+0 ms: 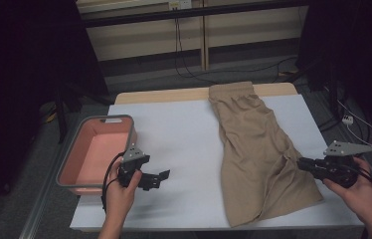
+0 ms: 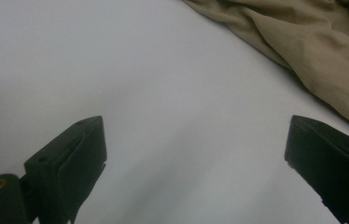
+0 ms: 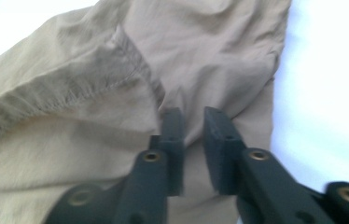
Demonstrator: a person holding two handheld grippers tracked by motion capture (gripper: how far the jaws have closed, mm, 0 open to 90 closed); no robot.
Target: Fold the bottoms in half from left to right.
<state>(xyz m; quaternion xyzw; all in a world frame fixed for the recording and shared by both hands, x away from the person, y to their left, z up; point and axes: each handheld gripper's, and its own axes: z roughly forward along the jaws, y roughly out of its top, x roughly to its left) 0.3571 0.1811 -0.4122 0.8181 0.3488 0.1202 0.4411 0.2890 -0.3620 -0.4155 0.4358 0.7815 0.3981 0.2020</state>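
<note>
A tan garment (image 1: 253, 144) lies lengthwise on the right half of the white table cover (image 1: 174, 129), its waistband at the far edge. My right gripper (image 1: 301, 163) sits at the garment's near right edge. In the right gripper view the right gripper (image 3: 192, 114) has its jaws pinched on a fold of the tan cloth (image 3: 93, 70), beside a stitched seam. My left gripper (image 1: 162, 179) hovers open over bare cover to the left. The left gripper view shows the left gripper (image 2: 196, 128) with jaws wide apart, and the garment's edge (image 2: 303, 42) at the upper right.
A salmon bin with a grey rim (image 1: 134, 134) stands at the table's left edge, nothing visible inside. Cables (image 1: 184, 64) trail on the floor behind the table. A white cable (image 1: 353, 119) runs off to the right. Dark surroundings flank both sides.
</note>
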